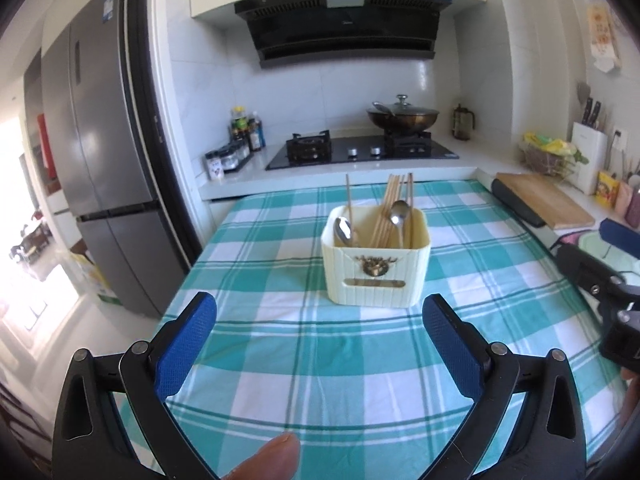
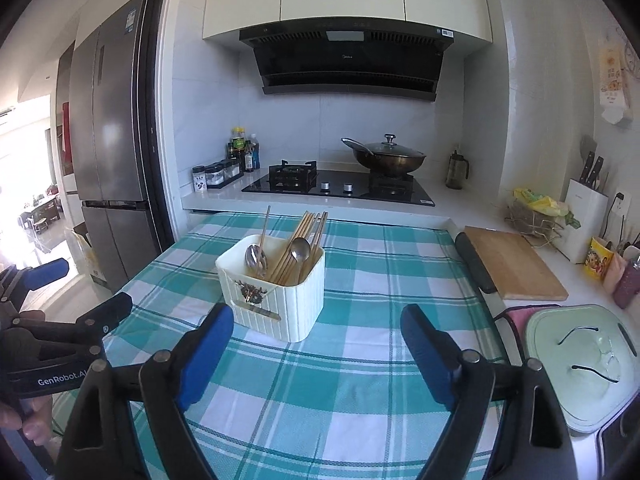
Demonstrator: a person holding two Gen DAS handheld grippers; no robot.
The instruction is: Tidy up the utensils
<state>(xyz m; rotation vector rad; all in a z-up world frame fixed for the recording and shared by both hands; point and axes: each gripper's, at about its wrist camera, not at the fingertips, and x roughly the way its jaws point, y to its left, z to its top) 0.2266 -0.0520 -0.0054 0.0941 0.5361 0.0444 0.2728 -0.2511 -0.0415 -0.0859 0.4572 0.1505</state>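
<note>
Tablecloth (image 1: 340, 360) on desk: woven cloth, matt, teal-white check. Utensil holder (image 1: 376, 268): cream ribbed plastic, slight sheen, brassy metal emblem. Spoons (image 1: 399, 212): polished metal, glossy. Chopsticks (image 1: 394, 200): pale wood, matt. Left gripper (image 1: 320, 344) and right gripper (image 2: 316, 354): black matt plastic, blue textured pads. Cutting board (image 2: 516, 268): bare wood.

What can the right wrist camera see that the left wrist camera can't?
Only the right wrist view shows the pale green lid lying whole, beside the table. Only the left wrist view shows a fingertip at the bottom edge. Both show the cream utensil holder with chopsticks and spoons on the checked tablecloth, the wok, and both open grippers: left, right.
</note>
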